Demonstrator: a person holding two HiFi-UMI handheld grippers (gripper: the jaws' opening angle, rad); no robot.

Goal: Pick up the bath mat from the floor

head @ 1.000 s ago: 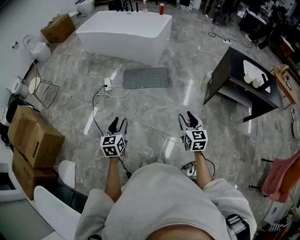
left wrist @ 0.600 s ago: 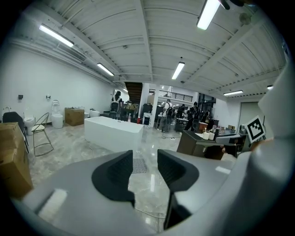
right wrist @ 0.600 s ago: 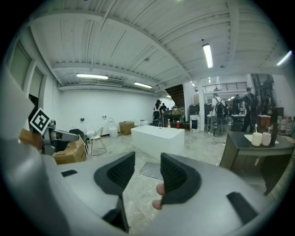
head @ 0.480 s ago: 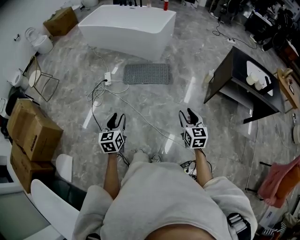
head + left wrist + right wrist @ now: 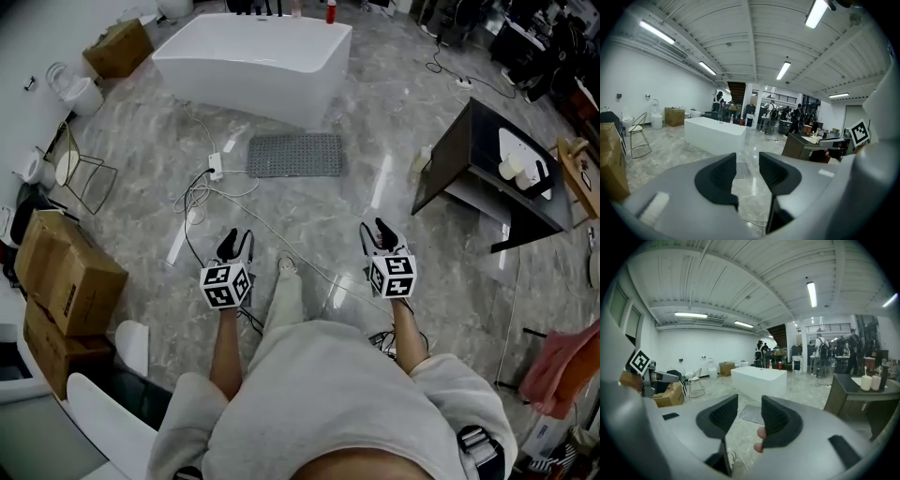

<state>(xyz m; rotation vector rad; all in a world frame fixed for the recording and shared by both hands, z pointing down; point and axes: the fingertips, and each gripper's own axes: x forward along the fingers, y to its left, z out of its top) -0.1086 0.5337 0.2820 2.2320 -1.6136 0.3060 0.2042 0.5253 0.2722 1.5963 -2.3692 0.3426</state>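
Beside the bathtub (image 5: 253,58) lies a grey, rectangular bath mat (image 5: 293,156).

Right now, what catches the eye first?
The white bathtub at the top of the head view, with the grey bath mat flat on the marble floor just before it. Nearer, the left gripper and right gripper point toward it, open and empty; the left's jaws have just been closing.

The head view looks steeply down from above the person onto the marble floor (image 5: 309,216), while each gripper view sits close behind its own fingers (image 5: 717,176), facing almost level across the room; all three share the distant white bathtub (image 5: 253,52) and grey bath mat (image 5: 294,155).
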